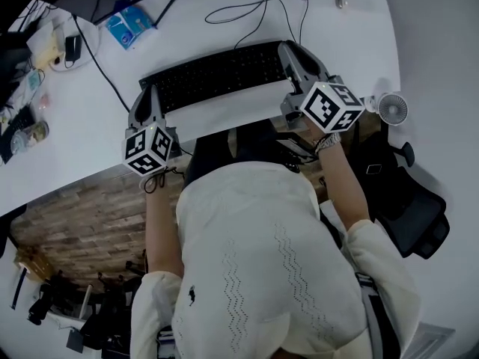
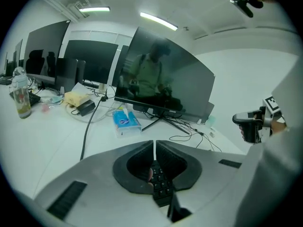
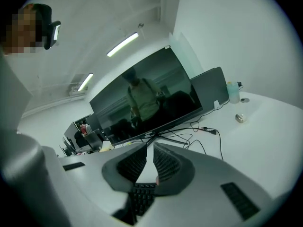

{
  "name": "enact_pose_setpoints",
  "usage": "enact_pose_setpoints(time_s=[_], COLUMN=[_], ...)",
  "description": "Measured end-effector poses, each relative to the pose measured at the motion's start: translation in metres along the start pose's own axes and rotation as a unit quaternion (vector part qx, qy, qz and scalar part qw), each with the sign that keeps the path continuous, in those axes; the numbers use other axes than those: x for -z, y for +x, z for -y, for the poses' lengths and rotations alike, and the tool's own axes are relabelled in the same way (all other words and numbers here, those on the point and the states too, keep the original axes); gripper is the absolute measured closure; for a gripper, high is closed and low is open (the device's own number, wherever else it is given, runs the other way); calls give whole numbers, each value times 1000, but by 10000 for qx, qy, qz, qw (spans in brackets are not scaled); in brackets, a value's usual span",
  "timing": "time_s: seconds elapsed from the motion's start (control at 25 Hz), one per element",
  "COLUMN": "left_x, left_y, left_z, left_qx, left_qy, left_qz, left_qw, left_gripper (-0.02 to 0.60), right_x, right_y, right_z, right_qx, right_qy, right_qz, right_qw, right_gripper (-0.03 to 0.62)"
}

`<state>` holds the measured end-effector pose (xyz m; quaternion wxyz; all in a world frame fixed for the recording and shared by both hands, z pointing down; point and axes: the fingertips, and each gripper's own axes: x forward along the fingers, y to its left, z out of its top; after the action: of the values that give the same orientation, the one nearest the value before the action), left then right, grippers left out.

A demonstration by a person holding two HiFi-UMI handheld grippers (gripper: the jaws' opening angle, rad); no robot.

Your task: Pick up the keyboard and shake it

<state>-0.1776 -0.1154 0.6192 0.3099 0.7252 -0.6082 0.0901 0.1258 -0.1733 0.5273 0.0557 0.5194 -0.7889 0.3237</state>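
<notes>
A long black computer keyboard (image 1: 217, 77) is held by both ends above the near edge of the white tabletop (image 1: 352, 43), its length running along that edge. The left tongs (image 1: 152, 94) are pinched almost fully together on the keyboard's left end, and the left gripper view shows keys between the dark ribbed pads (image 2: 142, 157). The right tongs (image 1: 290, 49) clamp the other end the same way, with a narrow slit between their pads (image 3: 166, 162) and the keys just below.

As for containers, a clear plastic bottle (image 2: 21, 97) stands far left with a darker fill in its lower part. A blue tissue pack (image 1: 129, 25) lies behind the keyboard's left end, well apart from it. A pale bottle (image 3: 232, 92) stands by the corner of a second screen, but its contents cannot be made out. A small metallic cylinder (image 3: 240, 118) lies on its side near it.

Behind the keyboard, thin black cables (image 1: 251, 7) loop across the tabletop below the wide dark monitor (image 2: 165, 79). To the right of the right tongs the tabletop is bare white up to its curved edge. A small white desk fan (image 1: 391, 108) sits at that edge, and a black office chair (image 1: 408, 204) stands just beyond. Clutter crowds the far left corner. The person's torso in a white top (image 1: 254, 260) is just in front of the near edge.
</notes>
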Motion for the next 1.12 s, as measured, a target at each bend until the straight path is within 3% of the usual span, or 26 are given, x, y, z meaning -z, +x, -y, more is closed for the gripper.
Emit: enact_pose_setpoints(time_s=[0.12,0.36,0.56,0.84,1.12], left_x=[-15,-45,-67,-88,-97], left_y=[-11,-33,-46,-57,-68], left_z=[13,32,42,64,80], left_qx=[145,367,511,745,770], left_qy=[49,140,-118,29,357], left_qz=[195,590,939,1238,1369], left_qw=[9997,9975,9942,9895,9869], left_gripper=[557,557,557,557,557], right_x=[-9,-20,-22,-13,-12], right_y=[-7,-18,-23,-27,-32], right_z=[-20,-53,-84,-106,-122], right_qx=[-99,-404,-887,-832,-841], right_qy=[14,234,554,-350,-844], right_qz=[109,350,588,517,565], right_qw=[9999,9983,9928,9946,9913], right_gripper=[586,592,592,592,592])
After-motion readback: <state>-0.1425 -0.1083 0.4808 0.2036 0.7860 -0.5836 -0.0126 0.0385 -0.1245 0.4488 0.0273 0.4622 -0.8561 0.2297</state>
